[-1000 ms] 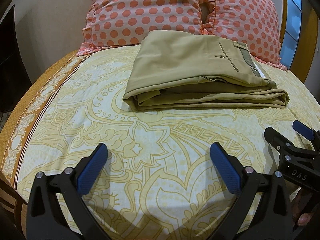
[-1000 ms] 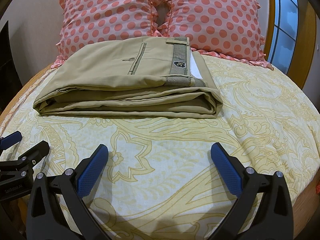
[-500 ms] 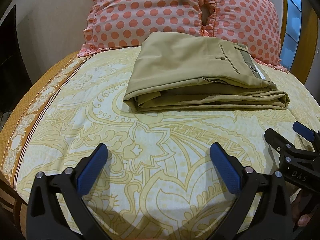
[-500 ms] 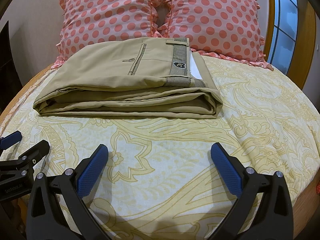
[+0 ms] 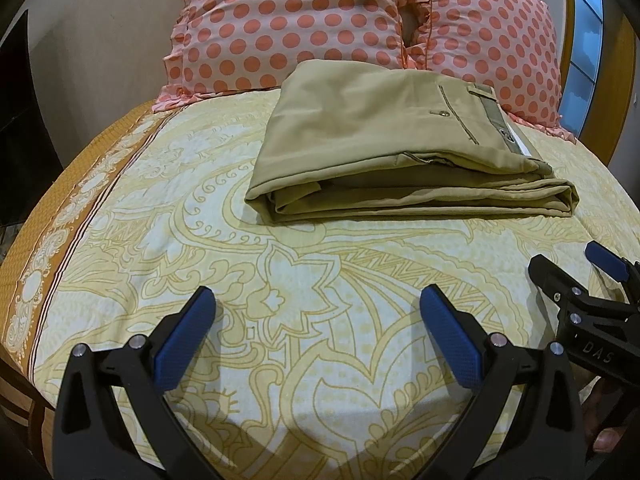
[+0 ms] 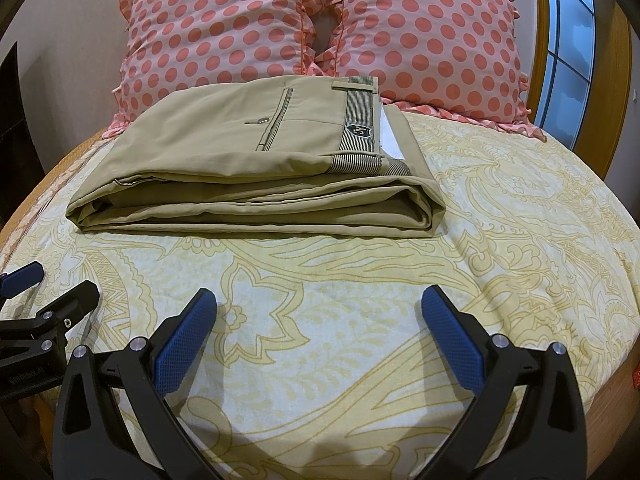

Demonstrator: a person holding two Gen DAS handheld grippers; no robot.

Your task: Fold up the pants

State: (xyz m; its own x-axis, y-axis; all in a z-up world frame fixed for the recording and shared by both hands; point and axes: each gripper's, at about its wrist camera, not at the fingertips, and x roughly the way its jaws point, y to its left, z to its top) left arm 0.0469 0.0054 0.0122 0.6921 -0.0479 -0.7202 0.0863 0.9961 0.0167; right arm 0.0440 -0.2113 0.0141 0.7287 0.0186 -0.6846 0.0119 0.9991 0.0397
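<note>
Pants (image 5: 384, 148) sit folded into a tidy khaki stack on the yellow patterned bedspread (image 5: 280, 280), and from the left wrist view they lie at the far side of the bed, a touch right of centre, just in front of two pink polka-dot pillows (image 5: 288, 24). Back pocket and button face up, waistband toward the right. Down in the near foreground, the left gripper (image 5: 318, 310) is spread wide, blue pads well apart, nothing between them, hovering over bare bedspread well short of the stack. Off at the near right edge, the right gripper (image 5: 576, 264) pokes into frame, one blue-tipped finger and one black finger showing, also apart and holding nothing. A fingertip of the person's hand (image 5: 606, 446) peeks out below it.

Over to the right wrist view: the pants (image 6: 256, 168) now sit far and left of centre, layered edges facing the camera, striped waistband lining and a small crest label on the right end. Pillows (image 6: 420, 40) directly behind, window (image 6: 568, 60) at far right. The right gripper (image 6: 318, 310) stands wide open and empty above the bedspread (image 6: 500, 240), apart from the stack. At the near left edge, the left gripper (image 6: 56, 282) shows its two fingers, parted.
</note>
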